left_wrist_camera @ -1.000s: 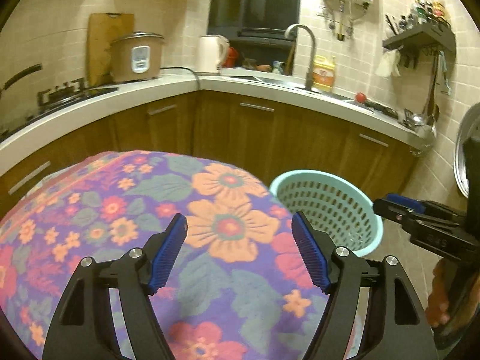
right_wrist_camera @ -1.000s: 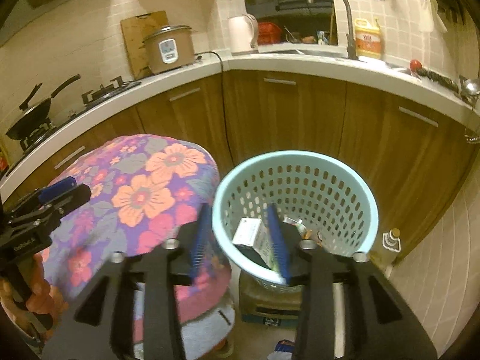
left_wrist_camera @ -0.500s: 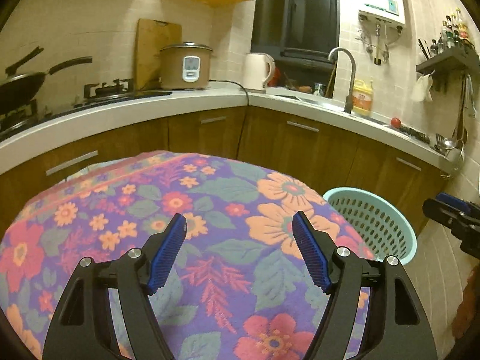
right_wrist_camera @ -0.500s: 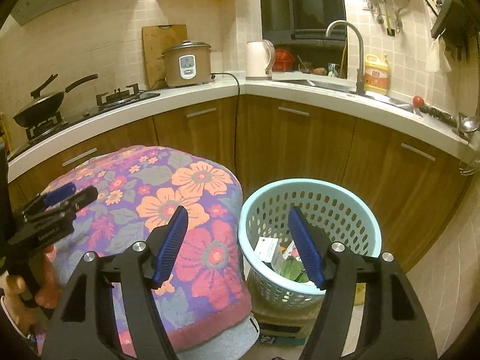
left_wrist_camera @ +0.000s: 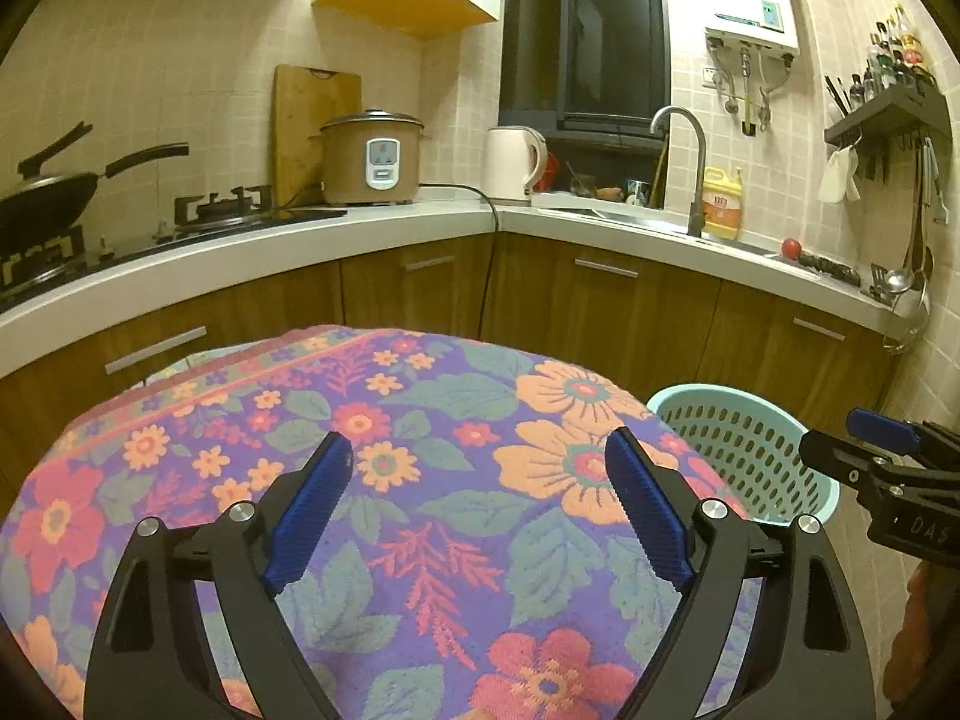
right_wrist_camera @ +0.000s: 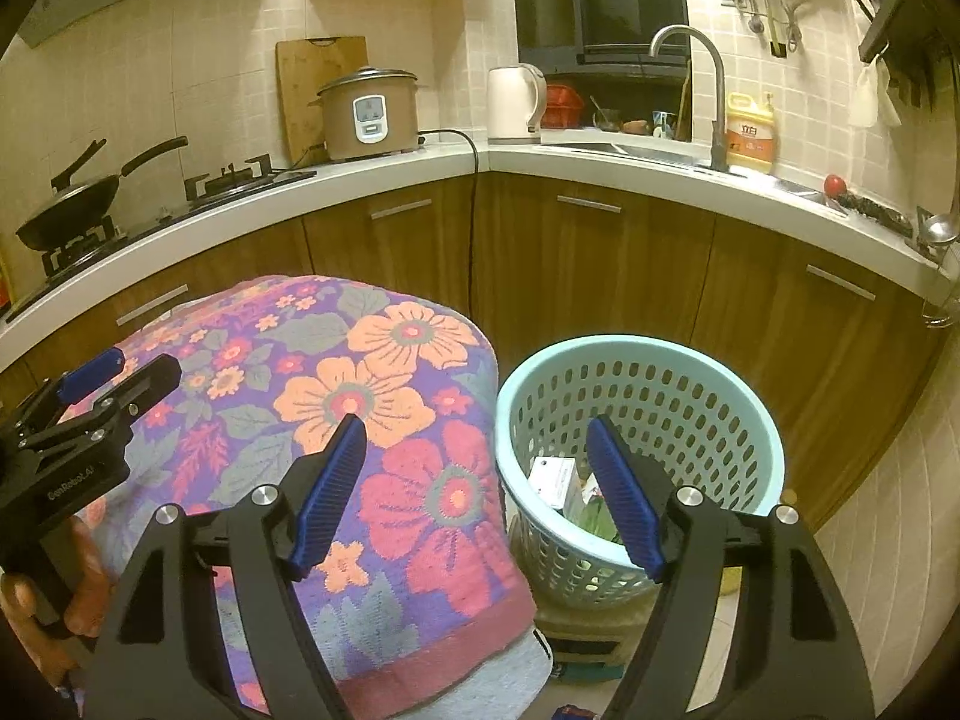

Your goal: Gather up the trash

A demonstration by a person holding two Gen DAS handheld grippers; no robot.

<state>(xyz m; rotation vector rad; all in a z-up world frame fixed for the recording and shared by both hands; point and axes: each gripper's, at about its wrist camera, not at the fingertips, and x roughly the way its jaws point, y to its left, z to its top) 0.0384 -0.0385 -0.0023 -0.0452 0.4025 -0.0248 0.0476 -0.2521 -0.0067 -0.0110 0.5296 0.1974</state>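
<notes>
A light blue perforated basket (right_wrist_camera: 642, 360) stands on the floor right of a table draped in a flowered cloth (right_wrist_camera: 372, 396). Inside lie a white carton (right_wrist_camera: 555, 480) and green scraps. My right gripper (right_wrist_camera: 474, 450) hovers over the gap between table edge and basket, jaws opening, nothing between them. My left gripper (left_wrist_camera: 480, 468) hangs above the flowered cloth (left_wrist_camera: 420, 510), jaws opening and empty. The basket (left_wrist_camera: 750, 456) shows at the right in the left wrist view, with the right gripper's tips (left_wrist_camera: 864, 438) beyond it. The left gripper (right_wrist_camera: 108, 378) appears at the left edge of the right wrist view.
A curved counter (left_wrist_camera: 360, 240) with wooden cabinets runs behind the table. On it stand a rice cooker (left_wrist_camera: 372, 159), a kettle (left_wrist_camera: 513, 165), a wok (left_wrist_camera: 48, 198) on the hob and a sink tap (left_wrist_camera: 684, 156). A box (right_wrist_camera: 588, 636) sits under the basket.
Both grippers opened wider and pulled back from the basket. The right one let go of the white carton, which now lies in the basket. The left view swung left onto the table.
</notes>
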